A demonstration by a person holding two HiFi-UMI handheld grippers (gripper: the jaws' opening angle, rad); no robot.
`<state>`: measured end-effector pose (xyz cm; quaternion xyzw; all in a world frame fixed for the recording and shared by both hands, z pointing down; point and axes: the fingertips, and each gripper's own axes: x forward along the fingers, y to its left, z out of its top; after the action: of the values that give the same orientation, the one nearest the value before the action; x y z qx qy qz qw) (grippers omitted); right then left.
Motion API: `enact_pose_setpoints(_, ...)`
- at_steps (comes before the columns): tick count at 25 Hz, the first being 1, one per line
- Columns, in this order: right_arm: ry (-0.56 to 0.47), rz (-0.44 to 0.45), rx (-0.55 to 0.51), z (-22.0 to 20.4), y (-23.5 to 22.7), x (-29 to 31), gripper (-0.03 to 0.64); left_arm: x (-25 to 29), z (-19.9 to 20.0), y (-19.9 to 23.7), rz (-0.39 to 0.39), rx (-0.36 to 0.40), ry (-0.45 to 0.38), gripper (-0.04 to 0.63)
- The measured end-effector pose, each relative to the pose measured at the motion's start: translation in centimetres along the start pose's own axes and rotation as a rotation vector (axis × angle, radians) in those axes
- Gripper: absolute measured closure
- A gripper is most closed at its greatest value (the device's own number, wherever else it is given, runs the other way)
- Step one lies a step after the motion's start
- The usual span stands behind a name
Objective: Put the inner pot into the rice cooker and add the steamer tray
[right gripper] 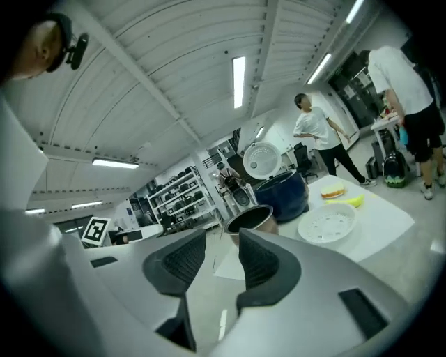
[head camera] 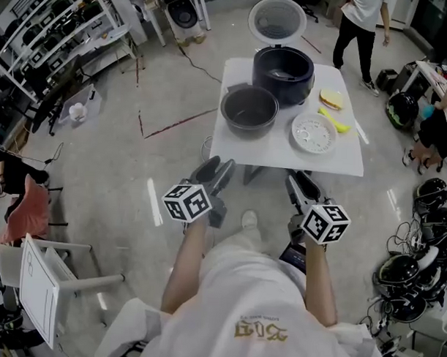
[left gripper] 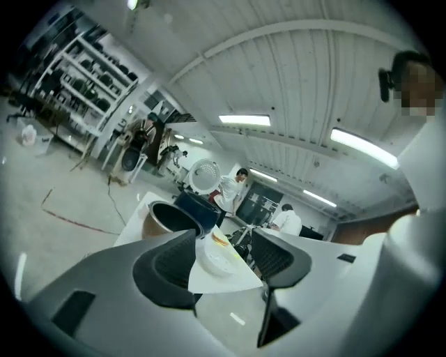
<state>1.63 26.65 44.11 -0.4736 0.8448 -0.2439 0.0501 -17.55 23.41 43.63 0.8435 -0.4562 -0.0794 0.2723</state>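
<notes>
Left claw (head camera: pixel 218 169): jaws apart, nothing between them. The left gripper view looks straight through the gap at the counter (head camera: pixel 341 160). It's held about level, short of the near edge and touching nothing. Looks like a pre-approach pose, task not started.

Inner pot (head camera: pixel 249 109): upright on the counter's left half, mouth up, empty. It's just in front-left of the cooker and roughly in line with the left claw, so I'd guess that one goes for it first. It may need both claws on the rim, since the pot is wide and probably slick.

Rice cooker (head camera: pixel 283 72): at the back of the counter, with its lid (head camera: pixel 277 20) swung fully up and back. The cavity is open and looks empty, so it's ready for a straight drop-in and no lid step is needed.

Right claw (head camera: pixel 305 186): also spread, with only floor and counter showing between the pads. It's level, short of the edge and clear of everything. It mirrors the left, more or less facing the tray.

Steamer tray (head camera: pixel 314 133): white and perforated, lying flat near the front right, apart from the pot. It goes in second, so parking it off to the side keeps the pot's path clear.

Yellow piece (head camera: pixel 335 121) and a bread-like item (head camera: pixel 331 98) sit just beyond the tray. They aren't part of the task. Risk: clipping them when lifting the tray.
</notes>
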Motion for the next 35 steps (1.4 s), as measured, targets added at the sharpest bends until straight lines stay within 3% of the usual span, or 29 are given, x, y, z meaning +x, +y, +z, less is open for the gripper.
enact_pose_setpoints(1,0.007,0.006,0.007,-0.1,0.1,0.2,0.471,-0.1,0.0,0.3,-0.001,-0.023,0.008,0.319)
enact_pose_setpoints(5,0.016,-0.006,0.021,-0.6,0.0,1.0,0.468,0.1,0.4,1.1,0.023,0.038,0.025,0.310)
enact_pose_setpoints(11,0.026,-0.039,0.071,-0.6,-2.8,3.8,0.471,3.0,0.6,3.5,0.033,0.004,0.045,0.322)
enact_pose_setpoints(18,0.072,-0.093,0.082,0.9,-7.2,11.5,0.469,9.2,2.8,9.9,0.068,0.003,0.092,0.331)
enact_pose_setpoints(24,0.118,-0.144,0.079,2.8,-10.7,18.3,0.466,15.2,5.0,15.7,0.073,-0.046,0.116,0.333)
enact_pose_setpoints(29,0.153,-0.197,0.111,2.9,-14.1,22.5,0.466,18.9,4.7,20.0,0.081,-0.085,0.180,0.327)
enact_pose_setpoints(35,0.199,-0.201,0.193,2.4,-17.2,26.3,0.456,21.4,3.8,23.0,0.090,-0.122,0.256,0.325)
